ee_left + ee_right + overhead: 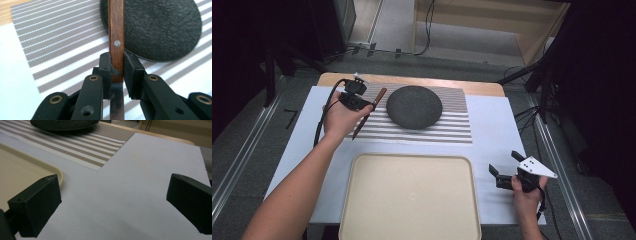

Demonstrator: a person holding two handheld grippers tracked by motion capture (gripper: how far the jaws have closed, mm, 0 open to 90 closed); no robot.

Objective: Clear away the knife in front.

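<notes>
A knife (370,111) with a brown wooden handle (116,35) and a metal blade (117,102) hangs over the left part of the striped placemat (452,125). My left gripper (362,103) is shut on the knife where handle meets blade, its jaws pressing both sides in the left gripper view (117,68). A dark round plate (414,106) lies on the placemat just right of the knife, and its rim (160,27) passes behind the handle. My right gripper (504,170) stands open near the table's right front corner, with bare white table between its jaws (112,202).
A large empty beige tray (409,195) sits at the front centre, its corner (37,170) just left of my right gripper. The placemat's corner (95,157) and the plate (65,124) lie farther off. White table surface (497,125) extends at the right.
</notes>
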